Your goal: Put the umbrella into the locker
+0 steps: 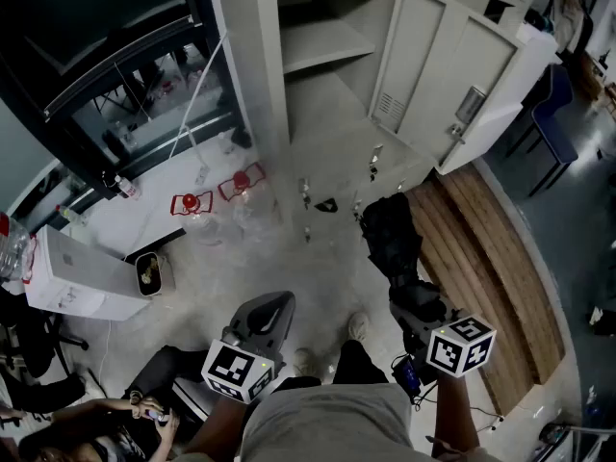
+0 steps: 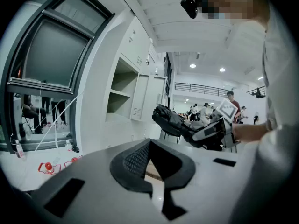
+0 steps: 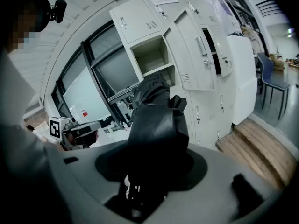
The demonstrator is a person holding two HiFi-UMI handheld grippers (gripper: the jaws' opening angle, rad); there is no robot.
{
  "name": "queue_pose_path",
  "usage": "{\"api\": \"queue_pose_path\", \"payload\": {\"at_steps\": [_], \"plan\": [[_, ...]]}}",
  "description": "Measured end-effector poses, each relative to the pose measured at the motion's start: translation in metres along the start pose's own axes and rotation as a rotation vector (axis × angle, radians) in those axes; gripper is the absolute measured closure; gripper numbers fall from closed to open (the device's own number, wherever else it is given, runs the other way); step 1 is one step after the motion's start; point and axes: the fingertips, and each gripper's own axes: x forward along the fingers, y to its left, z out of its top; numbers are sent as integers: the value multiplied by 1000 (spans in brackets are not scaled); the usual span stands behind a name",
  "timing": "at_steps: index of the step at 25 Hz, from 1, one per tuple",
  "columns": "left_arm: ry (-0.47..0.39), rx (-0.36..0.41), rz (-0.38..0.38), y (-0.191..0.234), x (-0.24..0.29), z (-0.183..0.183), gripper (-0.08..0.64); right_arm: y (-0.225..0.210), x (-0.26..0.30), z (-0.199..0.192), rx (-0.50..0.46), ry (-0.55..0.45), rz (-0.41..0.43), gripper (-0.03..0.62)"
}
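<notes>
A folded black umbrella [image 1: 390, 234] sticks forward from my right gripper [image 1: 406, 292], whose jaws are shut on its lower end. In the right gripper view the umbrella [image 3: 156, 120] rises from the jaws and hides part of the open locker compartment [image 3: 152, 55]. The grey locker [image 1: 318, 46] stands ahead with its door [image 1: 423, 65] swung out to the right and one shelf inside. My left gripper [image 1: 274, 308] hangs lower left of the umbrella, holding nothing, its fingertips meeting. From the left gripper view [image 2: 149, 146], the umbrella [image 2: 170, 120] and the locker [image 2: 124, 90] both show.
Two red objects [image 1: 191, 202] and clear bottles lie on the floor left of the locker. A white box [image 1: 72, 277] stands at the left and a wooden platform [image 1: 491, 258] at the right. A blue chair [image 1: 558, 114] is behind the door. A seated person [image 1: 96, 422] is at lower left.
</notes>
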Motion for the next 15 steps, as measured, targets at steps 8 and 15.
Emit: {"api": "queue_pose_path", "payload": {"at_steps": [8, 15], "plan": [[-21, 16, -30, -53, -28, -3, 545, 43, -41, -49, 10, 12, 18, 380], [-44, -2, -32, -71, -40, -2, 545, 59, -53, -59, -34, 17, 32, 380]]}}
